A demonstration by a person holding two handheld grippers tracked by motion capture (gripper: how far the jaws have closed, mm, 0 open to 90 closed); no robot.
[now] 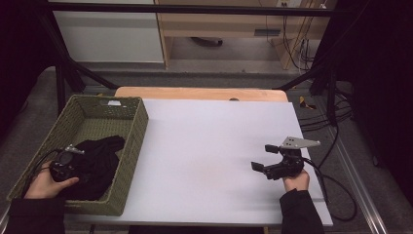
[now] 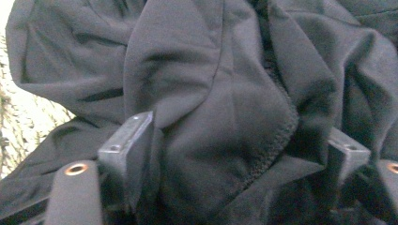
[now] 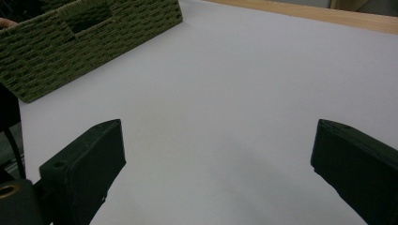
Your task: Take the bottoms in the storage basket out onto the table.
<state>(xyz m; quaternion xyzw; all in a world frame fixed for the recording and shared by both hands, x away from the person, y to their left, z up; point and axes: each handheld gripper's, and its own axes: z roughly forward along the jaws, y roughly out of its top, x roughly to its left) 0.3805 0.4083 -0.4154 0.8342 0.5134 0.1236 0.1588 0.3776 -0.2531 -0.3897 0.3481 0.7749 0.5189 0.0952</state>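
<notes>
Black garment (image 1: 100,161) lies in the woven basket (image 1: 134,146) at the counter's (image 1: 214,156) left. Left gripper (image 2: 234,154) is spread, fabric bunched between its jaws, not yet pinched. Right gripper (image 1: 265,158) hovers spread, empty. Removal judged not begun.

Your right gripper (image 3: 218,168) has its two black jaws spread wide over the bare white tabletop (image 3: 244,93), with the green woven basket (image 3: 89,40) well ahead and off to the left of them.
</notes>
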